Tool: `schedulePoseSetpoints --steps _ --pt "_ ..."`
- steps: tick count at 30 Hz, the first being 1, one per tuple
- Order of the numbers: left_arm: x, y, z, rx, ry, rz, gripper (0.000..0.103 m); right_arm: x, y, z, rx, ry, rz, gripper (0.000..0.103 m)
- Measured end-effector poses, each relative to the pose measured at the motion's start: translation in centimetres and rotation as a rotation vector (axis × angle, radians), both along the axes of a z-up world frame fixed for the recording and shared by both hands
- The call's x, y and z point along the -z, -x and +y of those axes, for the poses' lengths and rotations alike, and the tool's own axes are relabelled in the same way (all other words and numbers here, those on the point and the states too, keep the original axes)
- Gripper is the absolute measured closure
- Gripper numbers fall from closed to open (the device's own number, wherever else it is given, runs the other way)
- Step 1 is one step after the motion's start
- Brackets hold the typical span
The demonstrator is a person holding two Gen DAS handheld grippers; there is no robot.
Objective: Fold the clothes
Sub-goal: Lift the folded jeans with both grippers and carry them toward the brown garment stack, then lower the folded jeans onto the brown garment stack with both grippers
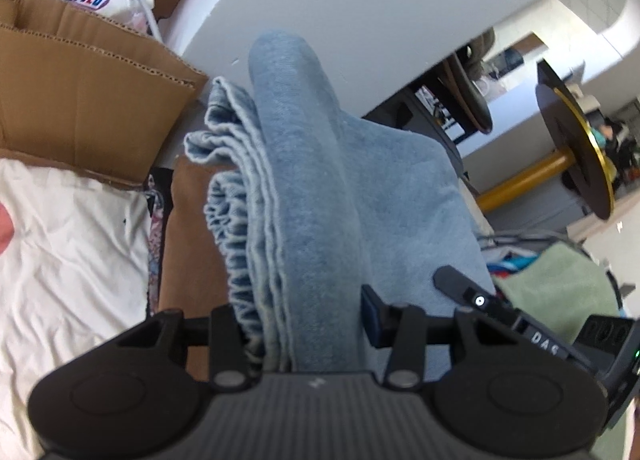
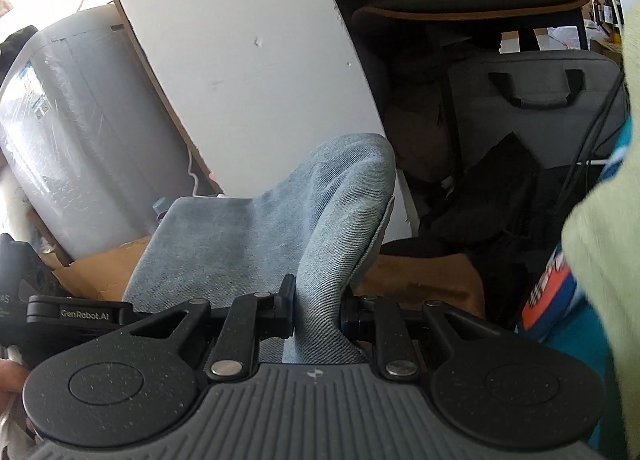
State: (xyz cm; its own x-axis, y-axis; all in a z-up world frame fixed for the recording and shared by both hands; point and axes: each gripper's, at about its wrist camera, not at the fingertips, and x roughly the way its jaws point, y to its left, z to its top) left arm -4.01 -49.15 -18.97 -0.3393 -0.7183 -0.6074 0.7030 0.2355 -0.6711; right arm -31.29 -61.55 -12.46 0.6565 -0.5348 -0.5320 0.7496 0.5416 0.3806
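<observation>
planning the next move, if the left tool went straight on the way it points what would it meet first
Apart from the folded blue denim garment that the left tool already grips, most likely the white wall panel straight ahead. Depth is unclear in the fisheye view, so this is a guess.

Folded light-blue denim garment (image 1: 320, 195), aloft

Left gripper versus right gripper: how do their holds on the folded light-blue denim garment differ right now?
The left gripper clamps a thick stack of layers with stitched, gathered hems showing; the right gripper pinches a thinner, smooth fold. The left one's fingers stand wider apart than the right's. Both are shut on the same folded light-blue denim garment, carried off any surface.
</observation>
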Motion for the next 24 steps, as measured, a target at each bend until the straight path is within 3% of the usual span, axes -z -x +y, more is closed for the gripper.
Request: schedulePoseSetpoints --steps 7,11,13,16,19,24 --pt "2.9 0.1 -1.4 -0.031 0.009 0.042 0.057 1.5 -0.3 -1.8 0.010 0.010 0.032 0.083" --pt "6.5 -1.3 -2.3 -0.080 -0.034 0.092 0.057 4.5 -1.7 -3.7 0.020 -0.034 0.045 0.083" --pt "8.4 -1.9 -2.7 -0.060 -0.068 0.094 0.055 6.0 -2.8 -3.8 0.024 -0.033 0.084 0.083" --pt "9.8 -2.5 -2.8 -0.021 -0.119 0.067 0.050 7.8 -3.6 -3.5 0.032 -0.039 0.127 0.082" --pt "9.2 -2.6 -2.9 0.020 -0.145 0.035 0.049 8.7 -3.0 -4.0 0.057 -0.058 0.123 0.082" --pt "6.0 -2.1 -3.8 0.094 -0.286 -0.150 0.042 9.3 -2.4 -4.2 0.081 -0.068 0.133 0.082"
